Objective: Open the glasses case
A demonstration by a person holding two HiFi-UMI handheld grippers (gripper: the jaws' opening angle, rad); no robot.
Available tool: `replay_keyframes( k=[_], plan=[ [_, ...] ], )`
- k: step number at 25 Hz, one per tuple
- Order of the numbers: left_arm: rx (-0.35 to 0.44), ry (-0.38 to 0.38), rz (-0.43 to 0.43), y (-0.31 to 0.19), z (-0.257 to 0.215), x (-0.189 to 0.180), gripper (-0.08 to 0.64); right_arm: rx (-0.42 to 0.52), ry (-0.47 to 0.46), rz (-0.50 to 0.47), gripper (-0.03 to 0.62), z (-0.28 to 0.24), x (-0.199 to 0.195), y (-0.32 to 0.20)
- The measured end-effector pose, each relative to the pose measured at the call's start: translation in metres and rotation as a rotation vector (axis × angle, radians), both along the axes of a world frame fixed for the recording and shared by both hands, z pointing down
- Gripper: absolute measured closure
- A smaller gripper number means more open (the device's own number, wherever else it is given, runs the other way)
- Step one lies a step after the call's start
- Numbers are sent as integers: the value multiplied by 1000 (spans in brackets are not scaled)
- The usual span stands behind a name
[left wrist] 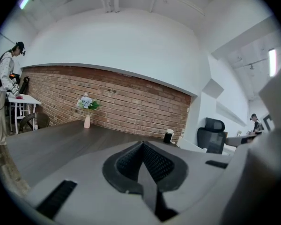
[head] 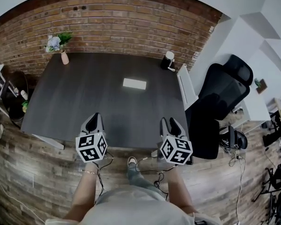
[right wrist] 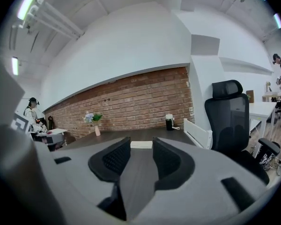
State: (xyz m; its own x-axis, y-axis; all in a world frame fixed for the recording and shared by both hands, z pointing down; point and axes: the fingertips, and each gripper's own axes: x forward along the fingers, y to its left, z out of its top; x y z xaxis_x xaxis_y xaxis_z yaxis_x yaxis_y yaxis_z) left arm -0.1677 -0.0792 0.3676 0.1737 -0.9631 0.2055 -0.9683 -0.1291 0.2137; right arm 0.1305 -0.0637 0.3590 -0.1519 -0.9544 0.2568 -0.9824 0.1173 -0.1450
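A white glasses case [head: 134, 83] lies closed on the dark table [head: 84, 97], right of its middle and toward the far side. Both grippers hover over the table's near edge, well short of the case. My left gripper [head: 95, 118] is shut, its pads meeting at the tip [left wrist: 141, 144], with nothing between them. My right gripper [head: 170, 122] is open and empty. In the right gripper view the case [right wrist: 141, 145] shows far off in the gap of that gripper [right wrist: 141, 138].
A pink vase with flowers [head: 64, 55] stands at the table's far left corner, and a black-and-white cup [head: 167, 60] at the far right. A white board [head: 186, 86] leans at the right edge beside a black office chair [head: 225, 93]. A person [left wrist: 4, 78] stands far left.
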Motion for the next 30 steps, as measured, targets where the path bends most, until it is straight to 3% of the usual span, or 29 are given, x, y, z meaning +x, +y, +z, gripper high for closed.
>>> replay_keyframes(
  k=[9,19,30],
  plan=[
    [2,-22,-32,-99,-14,32,561,3,-11,-49,440,-9,28,-111],
    [-59,-63,-45,-186,1,64,561,-47,-17,-110,442,6,53,-210],
    [-159,-53,3,-238,48,65,561,-117,-64,-94,443,31,46,-252]
  ],
)
